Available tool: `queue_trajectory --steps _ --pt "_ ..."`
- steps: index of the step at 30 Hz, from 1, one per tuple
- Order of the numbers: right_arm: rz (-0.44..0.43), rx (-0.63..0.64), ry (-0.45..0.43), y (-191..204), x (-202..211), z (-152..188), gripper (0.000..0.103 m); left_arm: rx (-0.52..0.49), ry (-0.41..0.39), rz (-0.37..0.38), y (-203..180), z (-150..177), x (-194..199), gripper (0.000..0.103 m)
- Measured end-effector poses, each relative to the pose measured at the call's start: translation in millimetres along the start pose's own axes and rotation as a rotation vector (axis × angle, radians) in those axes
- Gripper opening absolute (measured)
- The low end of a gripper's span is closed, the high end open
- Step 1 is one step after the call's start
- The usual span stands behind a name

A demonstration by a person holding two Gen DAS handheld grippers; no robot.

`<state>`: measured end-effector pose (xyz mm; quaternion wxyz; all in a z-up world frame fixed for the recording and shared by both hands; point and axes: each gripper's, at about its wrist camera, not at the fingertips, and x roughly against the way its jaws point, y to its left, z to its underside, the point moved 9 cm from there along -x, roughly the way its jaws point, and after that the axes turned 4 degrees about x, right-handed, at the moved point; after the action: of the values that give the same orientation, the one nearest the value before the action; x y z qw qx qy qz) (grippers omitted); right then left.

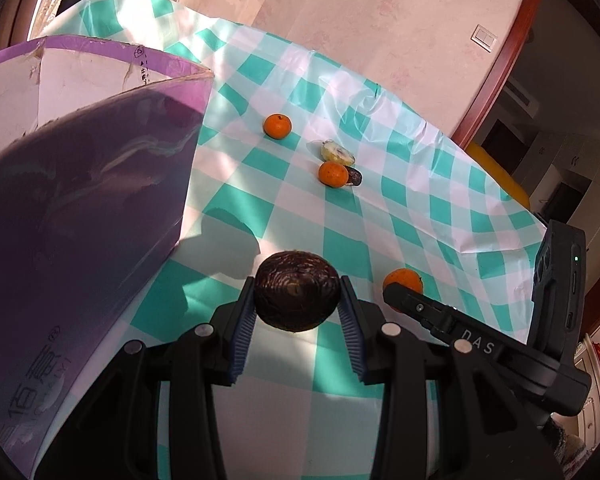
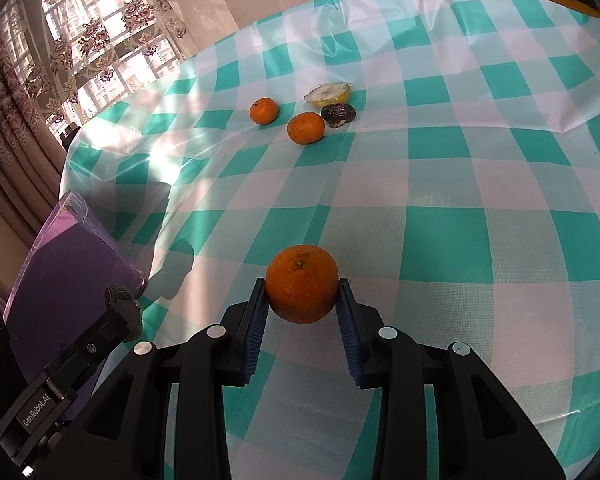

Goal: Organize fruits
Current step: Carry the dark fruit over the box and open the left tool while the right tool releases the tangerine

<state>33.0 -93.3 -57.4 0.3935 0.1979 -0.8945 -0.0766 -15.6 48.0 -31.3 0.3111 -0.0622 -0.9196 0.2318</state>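
Left wrist fisheye shows the left gripper [image 1: 298,300] clenched on a dark brown wrinkled fruit [image 1: 297,291], possibly a passion fruit, held just beside the purple cardboard box [image 1: 100,160], whose open top lies up and to the left of the fruit; that offset is what a drop into the box would turn on. The right gripper [image 2: 302,300] grasps a tangerine [image 2: 302,284] between its blue pads [image 2: 256,320], farther from the box than the left one, so the left hand looks better placed to unload first. Well beyond the box on the teal checked tablecloth [image 2: 440,232] sit two more tangerines [image 2: 264,111] [image 2: 305,128], a pale cut fruit half [image 2: 327,94] and a small dark fruit [image 2: 338,115] touching or nearly touching it. The box's interior and any contents are hidden, and its near wall is cut off.
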Motion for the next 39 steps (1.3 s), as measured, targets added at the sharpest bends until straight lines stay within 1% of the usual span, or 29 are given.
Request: queue_trajectory --steps 5,7,9,12,16,19,22,27,31,34,39 --pt "-0.028 0.026 -0.001 15 3 6 0.035 -0.024 -0.017 0.000 -2 5 12 0.040" --pt "-0.039 0.031 -0.003 19 5 7 0.035 -0.033 -0.033 -0.019 0 9 18 0.040" --pt "-0.056 0.043 -0.023 26 10 8 0.035 -0.063 -0.047 -0.059 0 13 26 0.040" --pt "-0.087 0.059 -0.070 39 19 7 0.035 -0.126 -0.126 -0.132 -2 9 46 0.040" --pt "-0.135 0.067 -0.126 61 31 3 0.035 -0.176 -0.251 -0.184 -9 -7 86 0.040" --pt "-0.164 0.087 -0.168 81 41 -6 0.035 -0.174 -0.332 -0.213 -8 -19 116 0.040" --pt "-0.198 0.108 -0.199 101 53 -15 0.035 -0.142 -0.384 -0.249 0 -32 141 0.040" --pt "-0.251 0.158 -0.226 137 67 -23 0.035 -0.053 -0.422 -0.302 26 -44 172 0.041" --pt "-0.275 0.236 -0.225 171 72 -25 0.035 0.034 -0.443 -0.357 51 -49 189 0.041" --pt "-0.276 0.322 -0.235 199 74 -27 0.035 0.111 -0.447 -0.388 72 -51 200 0.041" --pt "-0.252 0.456 -0.216 241 65 -28 0.035 0.244 -0.472 -0.422 105 -51 219 0.041"
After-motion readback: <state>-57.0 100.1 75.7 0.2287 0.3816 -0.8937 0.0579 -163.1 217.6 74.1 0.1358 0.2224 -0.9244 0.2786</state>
